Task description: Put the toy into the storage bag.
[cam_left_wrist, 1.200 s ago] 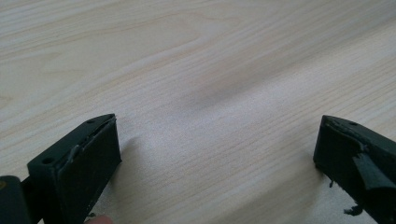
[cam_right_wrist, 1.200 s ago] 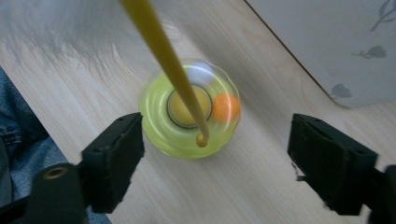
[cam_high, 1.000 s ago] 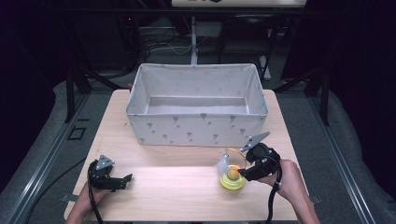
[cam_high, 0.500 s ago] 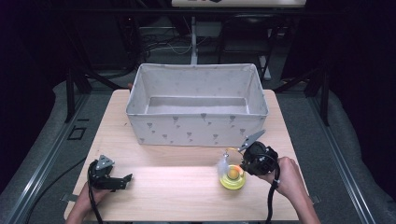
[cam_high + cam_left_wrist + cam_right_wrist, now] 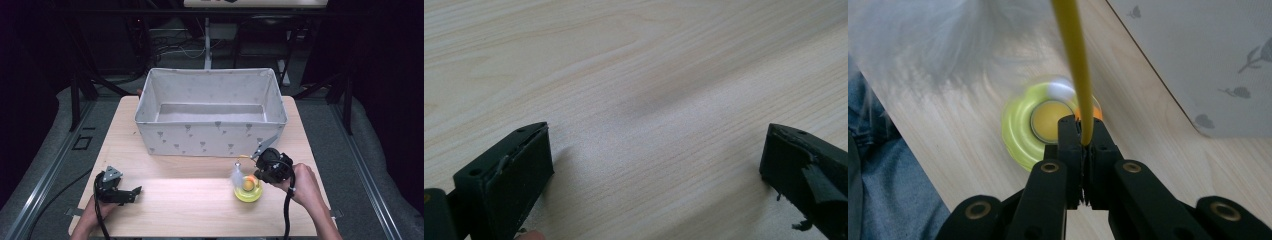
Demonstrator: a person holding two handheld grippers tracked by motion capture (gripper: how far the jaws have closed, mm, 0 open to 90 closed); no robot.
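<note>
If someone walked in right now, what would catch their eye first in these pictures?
The bright yellow-green toy near the table's front right, its thin yellow stalk clamped in the right gripper, with a white feathery tuft above it. Behind it, the big open grey fabric bin spans the table's middle. The left gripper rests open at front left.

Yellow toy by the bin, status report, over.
Right gripper just closed on the toy's yellow stem. Left gripper open, idle. Toy on table before bin; nothing blocking.
</note>
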